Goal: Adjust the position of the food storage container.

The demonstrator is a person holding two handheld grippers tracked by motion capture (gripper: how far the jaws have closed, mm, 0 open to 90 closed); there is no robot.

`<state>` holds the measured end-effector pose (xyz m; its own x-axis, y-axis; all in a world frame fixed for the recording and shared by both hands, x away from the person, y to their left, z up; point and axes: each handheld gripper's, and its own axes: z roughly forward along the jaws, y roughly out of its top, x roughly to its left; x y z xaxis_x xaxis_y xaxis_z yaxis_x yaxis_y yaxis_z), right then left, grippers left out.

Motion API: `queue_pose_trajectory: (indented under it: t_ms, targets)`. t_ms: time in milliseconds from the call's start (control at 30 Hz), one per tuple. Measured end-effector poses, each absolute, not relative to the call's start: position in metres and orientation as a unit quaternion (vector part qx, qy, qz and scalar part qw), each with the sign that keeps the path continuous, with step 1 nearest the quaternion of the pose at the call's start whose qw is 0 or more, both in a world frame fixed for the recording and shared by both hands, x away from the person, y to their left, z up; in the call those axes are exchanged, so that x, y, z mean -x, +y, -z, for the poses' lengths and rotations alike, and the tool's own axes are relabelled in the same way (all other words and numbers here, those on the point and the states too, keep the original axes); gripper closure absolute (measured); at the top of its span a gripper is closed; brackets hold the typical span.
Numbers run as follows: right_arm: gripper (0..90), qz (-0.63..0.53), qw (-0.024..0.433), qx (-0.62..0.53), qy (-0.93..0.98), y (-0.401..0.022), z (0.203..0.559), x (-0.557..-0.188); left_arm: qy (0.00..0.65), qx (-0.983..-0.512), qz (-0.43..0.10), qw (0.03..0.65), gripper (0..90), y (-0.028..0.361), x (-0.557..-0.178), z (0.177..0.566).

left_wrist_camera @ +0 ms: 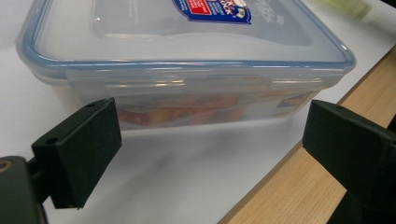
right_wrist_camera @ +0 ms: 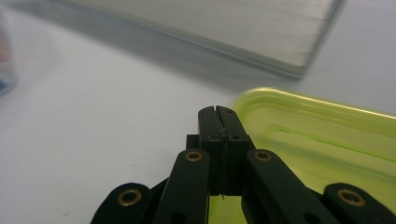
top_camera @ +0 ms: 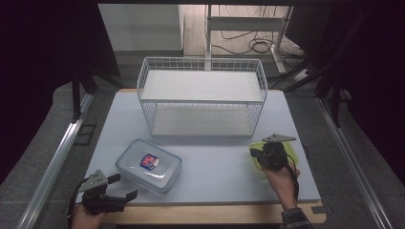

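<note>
A clear lidded container (top_camera: 149, 164) with a red and blue label lies at the front left of the white table top (top_camera: 219, 176). My left gripper (top_camera: 125, 186) stands open just in front of it. In the left gripper view the container (left_wrist_camera: 187, 42) spans the gap between the two black pads of the left gripper (left_wrist_camera: 210, 116), which do not touch it. A yellow-green lid (top_camera: 256, 166) lies flat at the right. My right gripper (top_camera: 255, 153) hovers over its left edge. In the right gripper view the right gripper (right_wrist_camera: 217, 112) is shut, nothing visibly between the jaws, beside the lid (right_wrist_camera: 327, 135).
A white wire basket (top_camera: 203, 95) with a solid floor stands at the back middle of the table; its base (right_wrist_camera: 210, 28) shows ahead of the right gripper. The table's wooden front edge (left_wrist_camera: 289, 196) runs close under the left gripper.
</note>
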<state>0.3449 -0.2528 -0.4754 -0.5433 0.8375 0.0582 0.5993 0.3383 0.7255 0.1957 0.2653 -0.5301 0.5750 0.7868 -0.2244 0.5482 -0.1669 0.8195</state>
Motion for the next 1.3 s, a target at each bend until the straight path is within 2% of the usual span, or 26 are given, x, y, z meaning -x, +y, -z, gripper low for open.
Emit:
queue_pose_trajectory:
  t_ms: [267,400,767,900,1000,1233,1267,1300]
  targets:
    - [89.7,-0.372,0.158,-0.429,0.808,-0.244,0.472,-0.338,0.442,-0.756,-0.131,0.465,2.9,0.266,-0.196,0.53]
    - [89.8,-0.341,0.149,-0.422,0.827,-0.235,0.483,-0.341,0.445,-0.757,-0.135,0.46,2.5,0.268,-0.195,0.529]
    - [89.8,-0.337,0.177,-0.452,0.807,-0.254,0.482,-0.353,0.454,-0.76,-0.146,0.442,9.2,0.272,-0.196,0.528]
    - [89.8,-0.343,0.182,-0.457,0.8,-0.261,0.481,-0.353,0.476,-0.747,-0.15,0.439,13.9,0.286,-0.198,0.528]
    - [89.8,-0.354,0.176,-0.437,0.808,-0.257,0.479,-0.347,0.495,-0.731,-0.155,0.442,28.3,0.3,-0.2,0.527]
    - [89.8,-0.357,0.161,-0.404,0.827,-0.242,0.479,-0.334,0.509,-0.726,-0.162,0.433,66.7,0.311,-0.213,0.528]
    - [89.8,-0.36,0.159,-0.4,0.828,-0.24,0.478,-0.331,0.509,-0.726,-0.162,0.433,71.0,0.311,-0.213,0.528]
    - [89.8,-0.36,0.159,-0.4,0.828,-0.24,0.478,-0.331,0.513,-0.727,-0.168,0.424,71.0,0.313,-0.216,0.529]
